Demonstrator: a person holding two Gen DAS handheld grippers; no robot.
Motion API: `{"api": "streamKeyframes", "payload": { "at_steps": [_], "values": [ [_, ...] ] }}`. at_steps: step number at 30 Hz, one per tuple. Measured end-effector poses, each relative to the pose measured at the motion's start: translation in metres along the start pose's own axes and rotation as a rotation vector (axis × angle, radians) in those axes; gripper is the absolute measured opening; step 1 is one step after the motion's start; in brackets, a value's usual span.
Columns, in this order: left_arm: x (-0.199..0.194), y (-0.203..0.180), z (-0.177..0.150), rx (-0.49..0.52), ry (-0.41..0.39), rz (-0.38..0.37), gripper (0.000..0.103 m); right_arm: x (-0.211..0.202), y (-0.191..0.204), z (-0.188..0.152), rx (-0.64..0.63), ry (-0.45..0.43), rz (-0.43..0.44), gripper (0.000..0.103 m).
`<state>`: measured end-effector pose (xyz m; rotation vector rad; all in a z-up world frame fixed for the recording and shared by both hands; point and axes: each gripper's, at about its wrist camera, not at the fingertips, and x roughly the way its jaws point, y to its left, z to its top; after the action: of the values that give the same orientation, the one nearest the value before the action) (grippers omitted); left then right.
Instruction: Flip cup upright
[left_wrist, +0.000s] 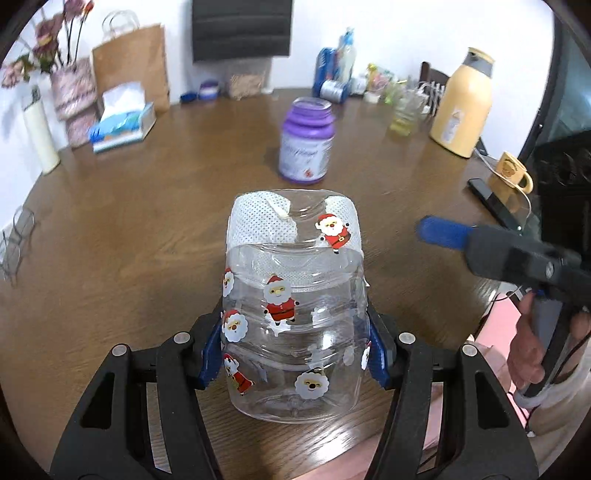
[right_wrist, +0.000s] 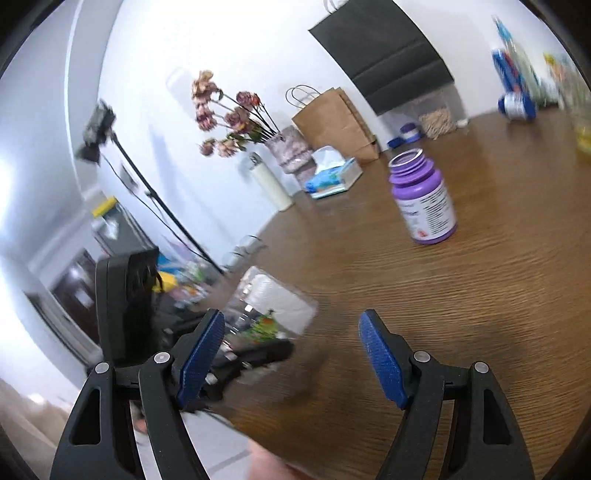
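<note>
Left gripper (left_wrist: 295, 354) pinches the cup (left_wrist: 293, 306) at frame centre, axis vertical, white-banded end up; right gripper (right_wrist: 291, 354) spread, empty.

Clear Santa-sticker cup (left_wrist: 293, 314) clamped in left hand-held gripper (left_wrist: 295, 350), over wooden table (left_wrist: 129, 221), purple jar (left_wrist: 306, 142) beyond

Table: brown wood-grain tabletop (left_wrist: 155, 236) bore all items.
Centre: purple plastic jar with white label (left_wrist: 307, 142) stood upright, lidless.
Left edge: blue tissue box (left_wrist: 123, 123), brown paper bag with handles (left_wrist: 129, 64), dried pink flowers in a vase (left_wrist: 72, 86).
Right edge: cream-yellow thermos jug (left_wrist: 463, 103), yellow ceramic mug (left_wrist: 511, 171).
</note>
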<state>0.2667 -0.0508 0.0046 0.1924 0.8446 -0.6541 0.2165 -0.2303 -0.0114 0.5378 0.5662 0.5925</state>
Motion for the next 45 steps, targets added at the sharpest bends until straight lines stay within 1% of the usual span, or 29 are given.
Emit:
{"api": "streamKeyframes", "payload": {
  "at_steps": [2,5,9,12,14,15,16,17,20,24,25,26,28,30,32,34,37,40,45],
  "values": [
    [-0.003,-0.009,-0.001,0.041,-0.025,-0.006,0.058,0.004,-0.001,0.002,0.036,0.007,0.043,0.080],
    [-0.007,-0.015,-0.002,0.073,-0.058,-0.004,0.058,0.013,-0.004,0.003,0.091,0.027,0.073,0.082],
    [-0.024,-0.025,0.001,0.115,-0.171,0.005,0.058,0.024,-0.010,0.001,0.176,0.049,0.151,0.082],
    [-0.034,-0.033,0.003,0.144,-0.221,0.015,0.058,0.029,-0.006,0.002,0.196,0.056,0.222,0.082],
    [-0.041,-0.039,0.003,0.172,-0.254,0.021,0.058,0.030,-0.003,0.005,0.199,0.054,0.251,0.082],
    [-0.042,-0.041,0.003,0.176,-0.261,0.022,0.058,0.031,0.001,0.007,0.193,0.052,0.264,0.079],
    [-0.044,-0.043,0.003,0.181,-0.268,0.023,0.058,0.032,0.004,0.008,0.183,0.054,0.273,0.068],
    [-0.045,-0.044,0.003,0.184,-0.273,0.031,0.058,0.032,0.008,0.010,0.173,0.053,0.285,0.068],
    [-0.047,-0.040,0.004,0.168,-0.273,0.021,0.059,0.033,0.018,0.013,0.111,0.060,0.258,0.067],
    [-0.048,-0.039,0.003,0.179,-0.243,0.020,0.060,0.032,0.034,0.013,-0.004,0.063,0.179,0.066],
    [-0.049,-0.038,0.004,0.185,-0.244,0.022,0.061,0.031,0.041,0.014,-0.055,0.059,0.138,0.066],
    [-0.051,-0.038,0.005,0.187,-0.248,0.027,0.062,0.031,0.046,0.014,-0.088,0.059,0.117,0.066],
    [-0.053,-0.036,0.008,0.182,-0.267,0.046,0.069,0.030,0.052,0.016,-0.123,0.058,0.098,0.067],
    [-0.052,-0.033,0.010,0.178,-0.275,0.038,0.069,0.031,0.058,0.017,-0.165,0.060,0.064,0.067],
    [-0.050,-0.033,0.012,0.179,-0.277,0.016,0.060,0.031,0.062,0.018,-0.196,0.062,0.044,0.067],
    [-0.048,-0.036,0.014,0.186,-0.277,0.009,0.058,0.029,0.060,0.019,-0.198,0.059,0.029,0.068],
    [-0.046,-0.036,0.017,0.169,-0.273,0.003,0.057,0.027,0.055,0.023,-0.188,0.069,0.037,0.069],
    [-0.046,-0.031,0.018,0.143,-0.282,0.024,0.057,0.025,0.052,0.032,-0.182,0.065,0.053,0.070],
    [-0.052,-0.021,0.019,0.107,-0.337,0.006,0.058,0.027,0.053,0.047,-0.169,0.068,0.097,0.070]
  ]
}}
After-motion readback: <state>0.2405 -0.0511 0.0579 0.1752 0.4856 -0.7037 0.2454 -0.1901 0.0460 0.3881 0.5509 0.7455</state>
